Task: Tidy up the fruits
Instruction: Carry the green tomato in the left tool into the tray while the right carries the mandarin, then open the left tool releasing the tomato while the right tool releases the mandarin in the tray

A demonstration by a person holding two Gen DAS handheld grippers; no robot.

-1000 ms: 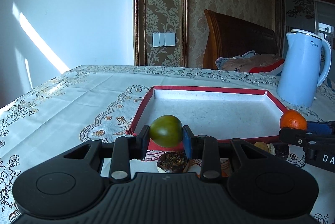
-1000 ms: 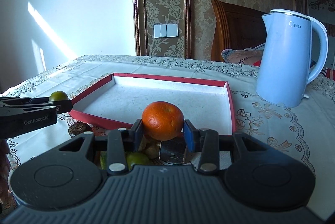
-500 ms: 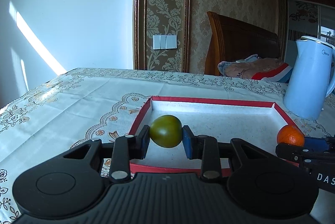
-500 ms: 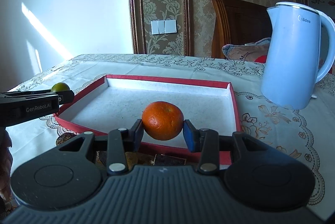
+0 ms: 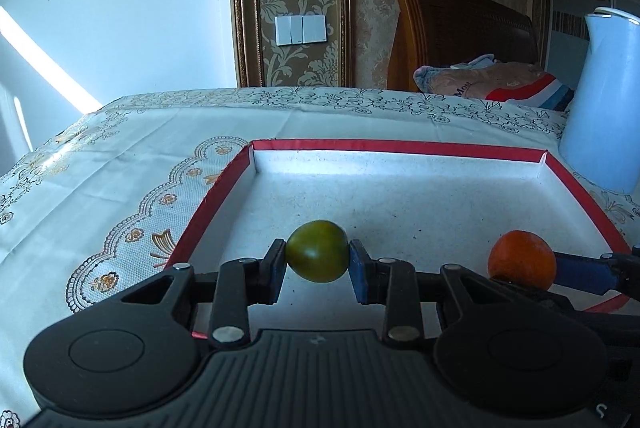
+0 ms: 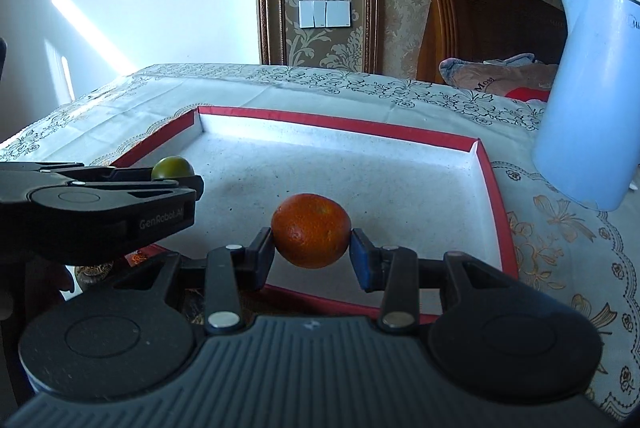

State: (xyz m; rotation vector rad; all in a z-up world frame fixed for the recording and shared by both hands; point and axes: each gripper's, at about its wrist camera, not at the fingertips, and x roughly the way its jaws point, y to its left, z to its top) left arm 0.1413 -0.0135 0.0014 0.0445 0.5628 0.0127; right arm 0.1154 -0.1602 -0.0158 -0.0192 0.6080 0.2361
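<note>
My left gripper (image 5: 317,264) is shut on a green fruit (image 5: 317,251) and holds it above the near left part of a shallow red-rimmed white tray (image 5: 400,147). My right gripper (image 6: 312,255) is shut on an orange (image 6: 311,230) and holds it above the tray's near edge (image 6: 320,302). In the left wrist view the orange (image 5: 522,260) and the right gripper's blue pad show at the right. In the right wrist view the green fruit (image 6: 173,167) and the left gripper's body show at the left. The tray floor is bare.
A pale blue kettle (image 6: 588,96) stands on the patterned tablecloth (image 5: 120,164) just right of the tray. A dark round item (image 6: 94,272) lies on the cloth in front of the tray. A wooden headboard and pillows sit behind the table.
Both grippers have moved forward over the tray with their fruits still held. The loose items in front of the tray have dropped out of the left view.
</note>
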